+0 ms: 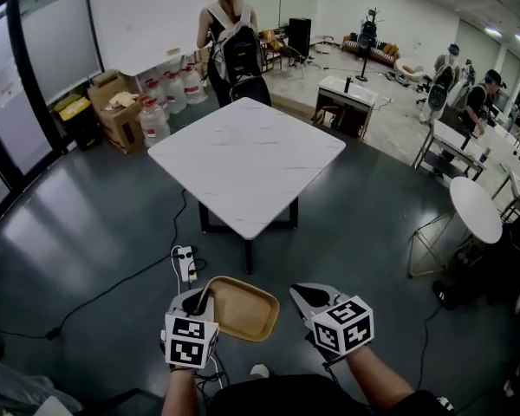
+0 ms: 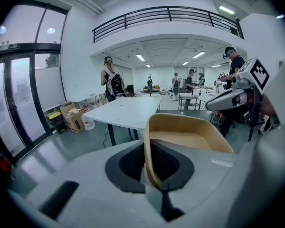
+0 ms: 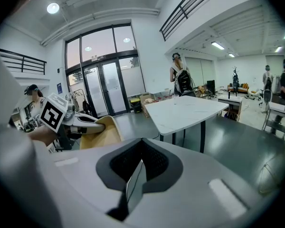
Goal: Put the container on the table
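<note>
1. Container [image 1: 240, 308], a shallow tan tray, hung low over the floor in front of the person, well apart from the table [image 1: 247, 159]; not yet placed.
2. Left gripper [image 1: 201, 302] was clamped on one rim edge only, and the rest of the tray stuck out to the right unsupported. Main risk, in my judgement: the tray pivots or slips out of that thin pinch during the carry.
3. Right gripper [image 1: 305, 298] sat beside the tray without touching it, jaws pressed together on nothing, so no backup support.
4. Power strip [image 1: 187, 263] and cables [image 1: 113, 289] lay on the floor between the person and the table: trip or snag risk on approach.
5. Person with a backpack [image 1: 234, 50] stood at the table's far corner, probably out of the way. A set-down too near the edge could tip the tray off.
</note>
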A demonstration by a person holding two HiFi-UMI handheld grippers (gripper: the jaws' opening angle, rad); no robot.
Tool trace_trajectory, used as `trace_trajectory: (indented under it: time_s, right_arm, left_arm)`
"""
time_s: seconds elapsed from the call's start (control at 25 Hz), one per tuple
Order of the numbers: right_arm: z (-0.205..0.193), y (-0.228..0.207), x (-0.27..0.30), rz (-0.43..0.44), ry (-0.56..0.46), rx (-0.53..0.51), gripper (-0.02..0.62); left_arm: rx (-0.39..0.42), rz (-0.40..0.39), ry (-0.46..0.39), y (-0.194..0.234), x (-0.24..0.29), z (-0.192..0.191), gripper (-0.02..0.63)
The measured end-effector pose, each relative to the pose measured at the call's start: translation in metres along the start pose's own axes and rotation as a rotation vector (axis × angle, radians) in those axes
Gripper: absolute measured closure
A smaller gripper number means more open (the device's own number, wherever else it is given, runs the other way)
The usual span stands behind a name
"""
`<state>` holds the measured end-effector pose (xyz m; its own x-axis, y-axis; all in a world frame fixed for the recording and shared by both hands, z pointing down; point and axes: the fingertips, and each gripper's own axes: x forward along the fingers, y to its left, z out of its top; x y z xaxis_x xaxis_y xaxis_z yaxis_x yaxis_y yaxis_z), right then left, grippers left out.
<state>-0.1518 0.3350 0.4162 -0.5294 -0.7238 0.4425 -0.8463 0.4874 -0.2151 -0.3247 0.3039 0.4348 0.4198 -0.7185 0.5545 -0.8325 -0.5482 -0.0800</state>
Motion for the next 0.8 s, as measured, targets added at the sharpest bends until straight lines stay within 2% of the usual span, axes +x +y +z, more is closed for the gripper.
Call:
trace_trajectory:
  time_s: [0.24,0.48,0.8]
  right_arm:
    - [0.012,0.004,0.012,-0.037,-0.036,0.005,0.598]
    - [0.014,-0.002,0.017,-0.054,-0.025,0.035,0.597]
    - [0.021,-0.021,0.035,-0.042,-0.013,0.038,0.598]
  left_arm:
    - [0.014,-0.032,0.021,0.012,0.008,-0.007,0.595]
    - [0.019,-0.066,0.021,0.008,0.015,-0.005,0.595]
    - [-0.017,-0.048,0.023,0.017,0.038,0.002,0.595]
